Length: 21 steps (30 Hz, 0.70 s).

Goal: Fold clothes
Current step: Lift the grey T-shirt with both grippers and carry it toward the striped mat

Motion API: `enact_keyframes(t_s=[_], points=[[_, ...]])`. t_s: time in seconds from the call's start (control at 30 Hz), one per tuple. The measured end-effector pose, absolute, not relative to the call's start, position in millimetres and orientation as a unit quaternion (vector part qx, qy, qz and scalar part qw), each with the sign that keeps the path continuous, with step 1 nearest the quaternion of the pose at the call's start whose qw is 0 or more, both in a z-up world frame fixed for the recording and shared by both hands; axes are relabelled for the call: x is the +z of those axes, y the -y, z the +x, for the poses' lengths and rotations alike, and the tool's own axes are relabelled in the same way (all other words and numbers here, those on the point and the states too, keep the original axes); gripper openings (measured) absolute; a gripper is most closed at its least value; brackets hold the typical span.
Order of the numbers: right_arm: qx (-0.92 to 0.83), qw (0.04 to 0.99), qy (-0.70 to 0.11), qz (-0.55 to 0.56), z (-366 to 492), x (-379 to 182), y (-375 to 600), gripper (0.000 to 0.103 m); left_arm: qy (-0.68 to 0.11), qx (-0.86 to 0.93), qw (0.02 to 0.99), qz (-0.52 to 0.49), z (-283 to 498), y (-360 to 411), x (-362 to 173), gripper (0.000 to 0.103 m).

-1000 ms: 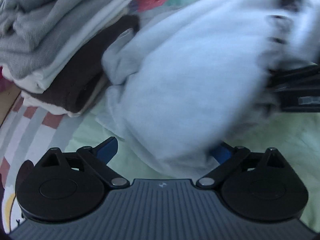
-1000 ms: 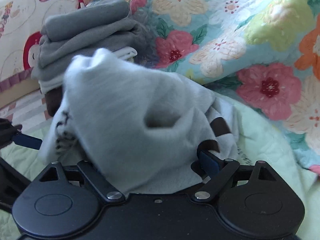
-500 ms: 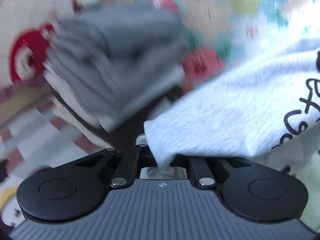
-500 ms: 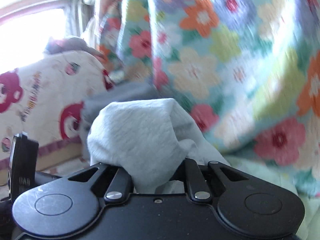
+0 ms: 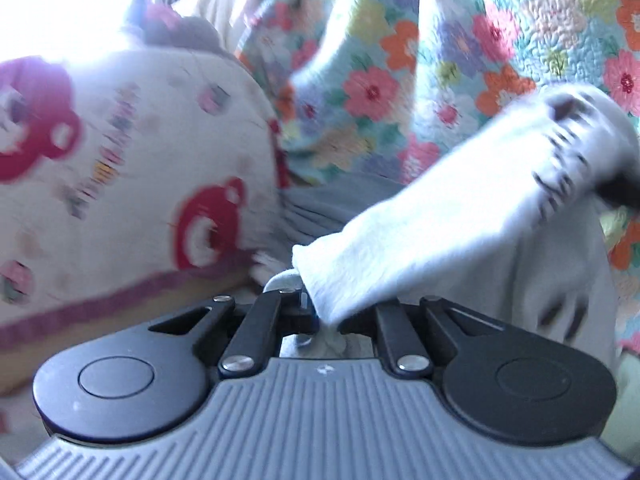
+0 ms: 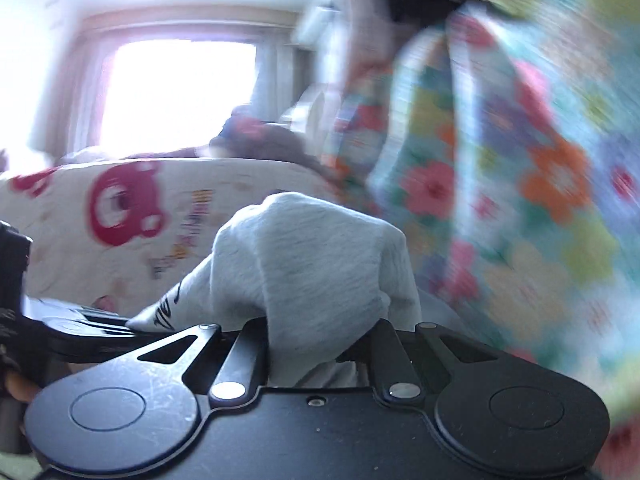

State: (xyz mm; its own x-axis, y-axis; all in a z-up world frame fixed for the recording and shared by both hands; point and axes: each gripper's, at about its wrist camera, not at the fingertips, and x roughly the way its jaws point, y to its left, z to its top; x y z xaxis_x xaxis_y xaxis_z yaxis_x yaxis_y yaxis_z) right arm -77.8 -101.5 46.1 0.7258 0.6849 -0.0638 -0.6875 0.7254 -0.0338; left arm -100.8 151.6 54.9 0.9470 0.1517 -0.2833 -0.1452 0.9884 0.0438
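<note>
Now both the left gripper [image 5: 320, 320] and the right gripper [image 6: 316, 340], each clenched on the grey garment [image 5: 440, 240], have lifted it off the bed, probably to spread it for folding.

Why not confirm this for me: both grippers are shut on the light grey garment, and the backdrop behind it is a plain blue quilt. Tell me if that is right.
One detail is wrong. The quilt is not plain blue; it is floral, as the left wrist view shows. The rest holds: the left gripper and right gripper are both shut on the light grey garment.
</note>
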Motion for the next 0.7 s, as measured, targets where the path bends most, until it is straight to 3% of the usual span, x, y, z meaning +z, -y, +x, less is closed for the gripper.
enact_keyframes(t_s=[0.4, 0.47, 0.5, 0.53, 0.57, 0.7], points=[[0.593, 0.795, -0.036, -0.124, -124.4, 97.4, -91.9, 0.014, -0.067, 0.230, 0.971, 0.015, -300.3, -270.2, 121.3, 0.008], [0.611, 0.776, -0.030, -0.156, -128.6, 86.4, -134.4, 0.042, -0.071, 0.266, 0.961, 0.017, -324.2, -295.8, 123.3, 0.008], [0.605, 0.775, -0.049, -0.176, -125.6, 73.0, -157.3, 0.064, -0.085, 0.279, 0.956, 0.001, -332.0, -312.6, 114.9, 0.008], [0.597, 0.775, -0.071, -0.195, -122.0, 59.0, -180.2, 0.079, -0.100, 0.292, 0.951, -0.016, -339.5, -329.5, 105.8, 0.008], [0.576, 0.782, -0.107, -0.212, -118.4, 39.5, -202.9, 0.085, -0.120, 0.306, 0.944, -0.039, -345.4, -346.0, 91.1, 0.008], [0.481, 0.802, -0.232, -0.267, -112.2, -41.5, -251.7, 0.085, -0.157, 0.345, 0.921, -0.084, -355.8, -389.1, 45.3, 0.007]])
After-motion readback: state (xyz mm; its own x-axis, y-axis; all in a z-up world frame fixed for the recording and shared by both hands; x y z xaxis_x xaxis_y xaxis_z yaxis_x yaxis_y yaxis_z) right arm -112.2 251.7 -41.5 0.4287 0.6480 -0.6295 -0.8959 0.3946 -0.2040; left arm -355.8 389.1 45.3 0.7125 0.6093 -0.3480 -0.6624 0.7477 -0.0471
